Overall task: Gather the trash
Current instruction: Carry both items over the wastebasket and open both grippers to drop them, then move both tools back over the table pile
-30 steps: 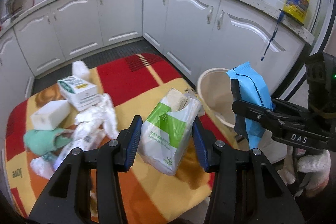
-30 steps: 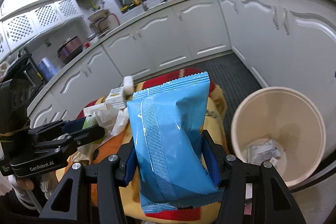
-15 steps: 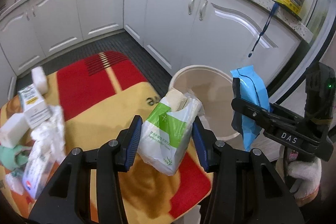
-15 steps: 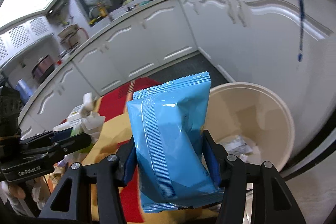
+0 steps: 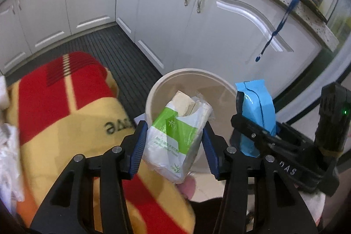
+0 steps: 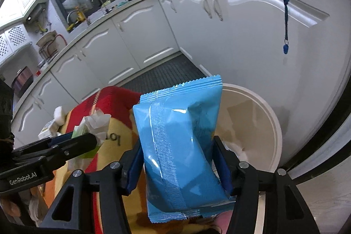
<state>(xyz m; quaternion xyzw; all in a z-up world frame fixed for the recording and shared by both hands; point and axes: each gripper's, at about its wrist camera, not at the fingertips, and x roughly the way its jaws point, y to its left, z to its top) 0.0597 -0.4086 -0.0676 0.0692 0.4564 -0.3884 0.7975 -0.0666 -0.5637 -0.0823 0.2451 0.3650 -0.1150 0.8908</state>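
My left gripper (image 5: 173,142) is shut on a white and green tissue pack (image 5: 175,137) and holds it at the near rim of a cream trash bin (image 5: 158,89). My right gripper (image 6: 178,166) is shut on a blue snack packet (image 6: 179,146), held upright just left of the bin (image 6: 272,124). The right gripper with its blue packet (image 5: 256,115) shows at the right of the left wrist view, beside the bin. The left gripper (image 6: 72,142) shows at the left of the right wrist view. Some paper trash lies in the bin's bottom.
A low table under a red and yellow blanket (image 5: 54,115) stands left of the bin, with white wrappers (image 5: 6,146) and small boxes (image 6: 50,128) on its far side. White cabinets (image 5: 219,32) curve behind the bin. A blue lanyard (image 6: 285,3) hangs from the counter.
Both grippers have moved right, off the table and toward the bin, each still holding its item. The trash pile has slid to the left edge of view.
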